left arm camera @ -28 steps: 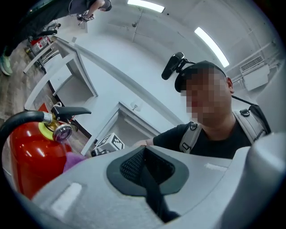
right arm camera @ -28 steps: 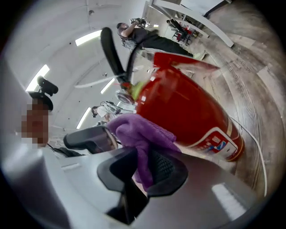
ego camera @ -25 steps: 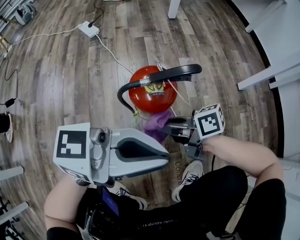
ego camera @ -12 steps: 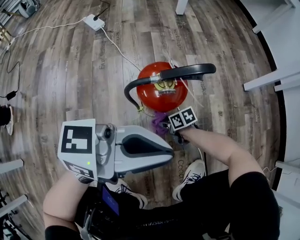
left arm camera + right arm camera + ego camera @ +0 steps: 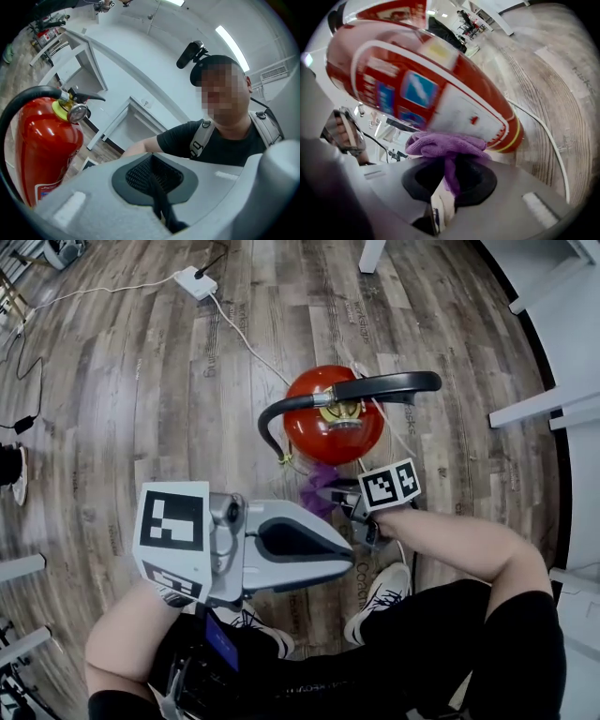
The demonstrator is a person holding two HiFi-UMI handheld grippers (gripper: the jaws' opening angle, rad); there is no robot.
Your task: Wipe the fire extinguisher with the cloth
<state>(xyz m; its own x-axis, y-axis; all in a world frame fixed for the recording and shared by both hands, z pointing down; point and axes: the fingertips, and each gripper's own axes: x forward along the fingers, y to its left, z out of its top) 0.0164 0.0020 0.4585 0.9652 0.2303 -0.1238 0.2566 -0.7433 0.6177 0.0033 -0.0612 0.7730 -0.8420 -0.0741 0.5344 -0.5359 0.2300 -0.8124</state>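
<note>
The red fire extinguisher (image 5: 328, 430) stands upright on the wood floor, with its black hose and handle (image 5: 389, 385) arched over the top. My right gripper (image 5: 335, 495) is shut on a purple cloth (image 5: 322, 484) and holds it against the near side of the cylinder. In the right gripper view the bunched cloth (image 5: 445, 143) touches the extinguisher (image 5: 417, 84) low on its label, just ahead of the right gripper (image 5: 450, 164). My left gripper (image 5: 345, 554) hangs nearer to me, apart from the extinguisher. Its jaws are closed together on nothing. The left gripper view has the extinguisher (image 5: 44, 145) to the left of the left gripper (image 5: 152, 176).
A white power strip (image 5: 195, 282) lies at the back, and its cable (image 5: 248, 343) runs across the floor to the extinguisher. White furniture legs (image 5: 544, 407) stand at the right. The person's shoes (image 5: 380, 592) are just below the grippers.
The right gripper has slid downwards along the extinguisher's side with the cloth in it. The left gripper has stayed almost where it was.
</note>
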